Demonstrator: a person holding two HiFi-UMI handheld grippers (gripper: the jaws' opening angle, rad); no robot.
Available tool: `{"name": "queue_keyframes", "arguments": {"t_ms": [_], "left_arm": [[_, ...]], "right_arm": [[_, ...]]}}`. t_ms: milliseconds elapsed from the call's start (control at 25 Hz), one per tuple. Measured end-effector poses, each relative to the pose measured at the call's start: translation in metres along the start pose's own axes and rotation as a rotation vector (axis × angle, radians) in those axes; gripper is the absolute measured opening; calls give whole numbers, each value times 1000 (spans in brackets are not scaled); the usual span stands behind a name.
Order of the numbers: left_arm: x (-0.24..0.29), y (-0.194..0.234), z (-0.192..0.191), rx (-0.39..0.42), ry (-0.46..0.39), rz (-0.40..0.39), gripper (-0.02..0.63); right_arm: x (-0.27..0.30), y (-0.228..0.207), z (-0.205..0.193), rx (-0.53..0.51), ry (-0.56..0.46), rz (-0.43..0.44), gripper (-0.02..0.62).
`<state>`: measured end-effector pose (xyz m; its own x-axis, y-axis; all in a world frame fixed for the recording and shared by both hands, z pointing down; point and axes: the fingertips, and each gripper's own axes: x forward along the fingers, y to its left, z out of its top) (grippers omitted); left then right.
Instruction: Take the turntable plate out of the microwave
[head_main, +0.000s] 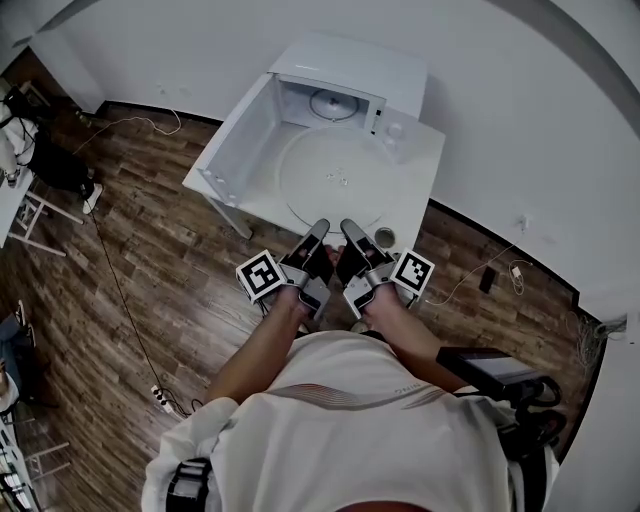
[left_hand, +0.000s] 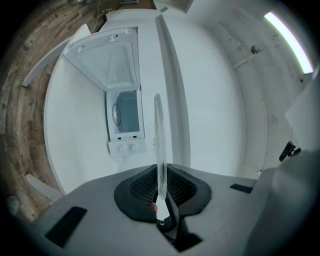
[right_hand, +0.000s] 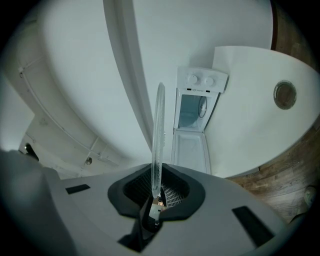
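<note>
L gripper (head_main: 320, 229) & R gripper (head_main: 348, 228) fingers both clamp turntable plate (head_main: 335, 175) rim (outside microwave (head_main: 345, 70), door (head_main: 232, 140) open).

The head view looks steeply down from above the person, with the microwave (head_main: 335, 100) at upper centre. Each gripper view sits close behind its jaws, rolled sideways, and faces the microwave, which is centre left in the left gripper view and centre right in the right. All three views share the microwave and the plate (head_main: 330, 175).
</note>
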<state>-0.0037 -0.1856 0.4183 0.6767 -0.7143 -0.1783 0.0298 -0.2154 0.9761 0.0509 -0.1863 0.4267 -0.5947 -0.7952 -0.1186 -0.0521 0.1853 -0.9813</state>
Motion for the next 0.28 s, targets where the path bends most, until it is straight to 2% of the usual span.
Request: {"name": "queue_keyframes", "arguments": {"t_ms": [280], "left_arm": [[2, 0, -7, -2, -16, -1, 52]], "right_arm": [[-5, -2, 4, -2, 20, 2, 34]]}}
